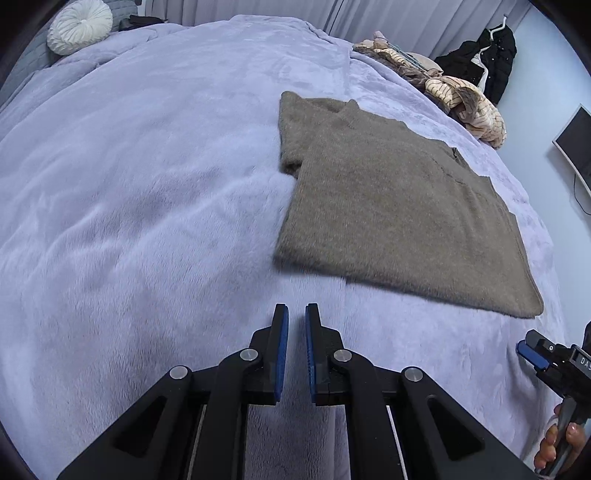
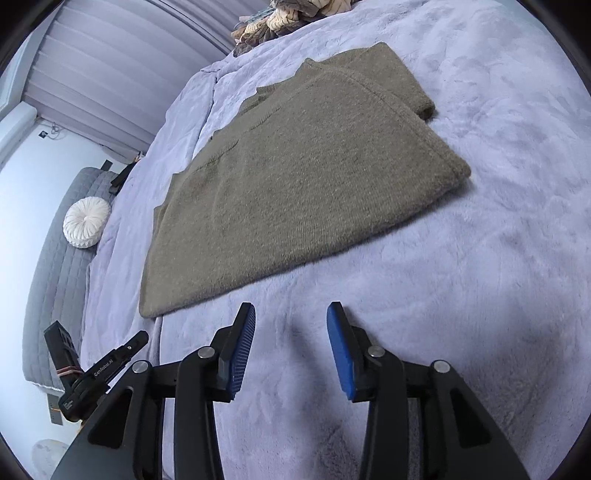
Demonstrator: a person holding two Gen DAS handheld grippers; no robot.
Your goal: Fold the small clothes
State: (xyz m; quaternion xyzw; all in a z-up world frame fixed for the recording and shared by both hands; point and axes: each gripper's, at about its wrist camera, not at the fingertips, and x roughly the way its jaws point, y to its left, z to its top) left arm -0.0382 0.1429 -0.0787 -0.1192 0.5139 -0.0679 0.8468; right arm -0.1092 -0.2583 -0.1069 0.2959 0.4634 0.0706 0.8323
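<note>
I am looking down both wrist cameras at a bed covered by a plush lavender blanket (image 1: 147, 206). The brown knit sweater (image 1: 391, 206) is lying flat on that blanket, folded into a rough rectangle with a second folded part showing under its far end. Nothing is touching it.

My left gripper (image 1: 296, 314) is hovering over bare blanket just short of the sweater's near edge; its jaws are drawn nearly together with only a thin slit between the blue pads, and nothing is sitting in that slit. My right gripper (image 2: 291, 314) is also hanging over bare blanket near the sweater's closest edge, its jaws standing apart and holding nothing. In the left view I am seeing the right gripper at the lower right edge, with a hand (image 1: 563, 441) wrapped around its handle.

A heap of striped and furry clothes (image 1: 458, 96) is lying at the far side of the bed, well apart from the sweater. A round white pleated cushion (image 1: 79, 26) is resting near the grey quilted headboard (image 2: 62, 258). A black coat (image 1: 484, 62) is hanging against the wall beyond the heap.
</note>
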